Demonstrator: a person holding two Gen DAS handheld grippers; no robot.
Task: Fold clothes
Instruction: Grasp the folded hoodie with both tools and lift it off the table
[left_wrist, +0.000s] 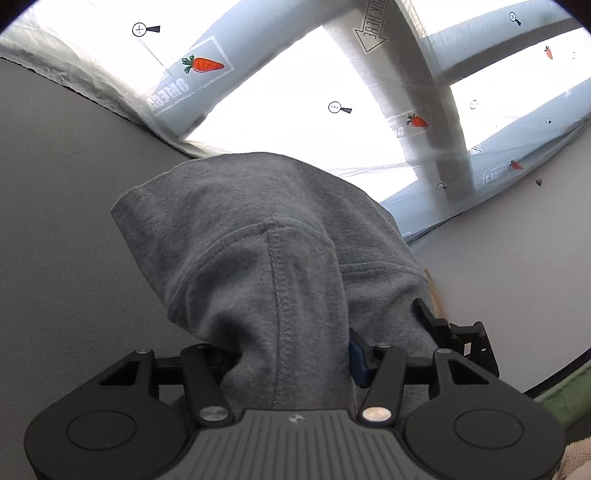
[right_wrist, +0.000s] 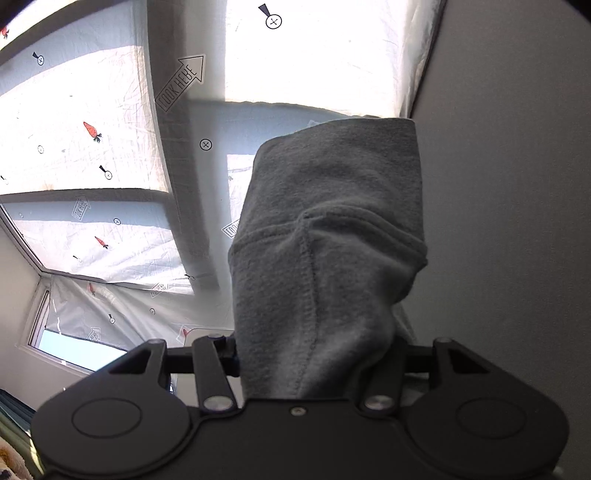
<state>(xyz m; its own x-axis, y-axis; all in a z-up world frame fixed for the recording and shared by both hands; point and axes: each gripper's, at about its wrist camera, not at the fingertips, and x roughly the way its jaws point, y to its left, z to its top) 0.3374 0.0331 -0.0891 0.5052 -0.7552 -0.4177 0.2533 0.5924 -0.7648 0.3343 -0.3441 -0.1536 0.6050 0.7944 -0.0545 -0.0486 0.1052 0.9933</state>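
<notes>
My left gripper (left_wrist: 291, 363) is clamped on a bunched fold of the grey garment (left_wrist: 266, 236), jaws partway closed with the cloth filling the gap; the fabric rises through the centre of the frame and blocks most of what lies ahead. My right gripper (right_wrist: 314, 358) pinches the same grey cloth (right_wrist: 325, 229) likewise, the seam running down the middle. I see no containers; behind, upper left and across the top, a sunlit curtain (left_wrist: 280, 96) printed with carrots and arrows; grey wall (right_wrist: 509, 184) at right.
</notes>
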